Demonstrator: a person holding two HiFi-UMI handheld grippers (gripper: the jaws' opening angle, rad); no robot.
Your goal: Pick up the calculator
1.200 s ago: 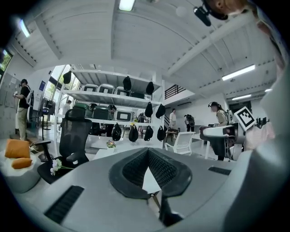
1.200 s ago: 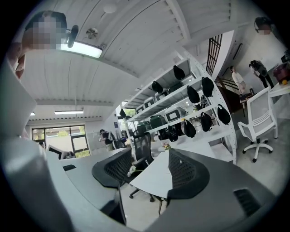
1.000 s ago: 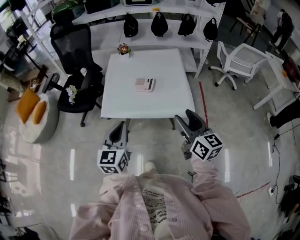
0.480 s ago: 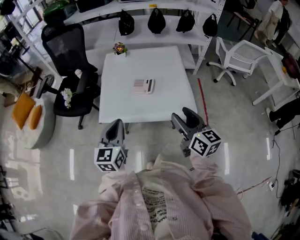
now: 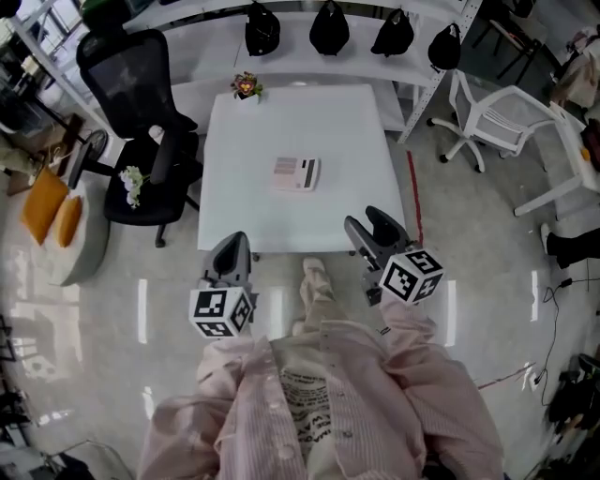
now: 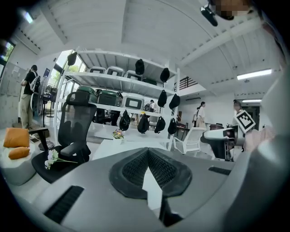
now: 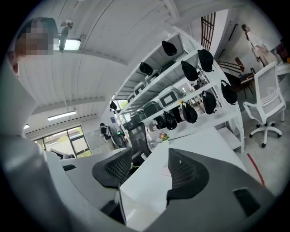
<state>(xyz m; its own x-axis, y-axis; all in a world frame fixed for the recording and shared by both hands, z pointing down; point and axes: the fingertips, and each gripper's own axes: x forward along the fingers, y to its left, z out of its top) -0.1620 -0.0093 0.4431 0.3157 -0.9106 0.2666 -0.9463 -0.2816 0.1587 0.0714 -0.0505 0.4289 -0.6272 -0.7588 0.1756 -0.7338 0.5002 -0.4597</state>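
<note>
The calculator (image 5: 296, 173), pale with a dark strip, lies flat near the middle of the white table (image 5: 244, 216). Both grippers hover short of the table's near edge, well away from the calculator. My left gripper (image 5: 232, 253) has its jaws pressed together, empty, as the left gripper view (image 6: 148, 166) confirms. My right gripper (image 5: 373, 232) is open with nothing between its fingers; in the right gripper view (image 7: 147, 168) the table shows through the gap, and the calculator (image 7: 164, 172) is a faint pale patch there.
A small flower pot (image 5: 247, 86) stands at the table's far left corner. A black office chair (image 5: 141, 122) is left of the table, a white chair (image 5: 502, 108) to the right. White shelves with black bags (image 5: 330, 28) stand behind. An orange-cushioned seat (image 5: 52, 220) sits far left.
The person has stepped toward the table; a foot now shows below its near edge. Both grippers are closer to the edge, their jaws unchanged.
</note>
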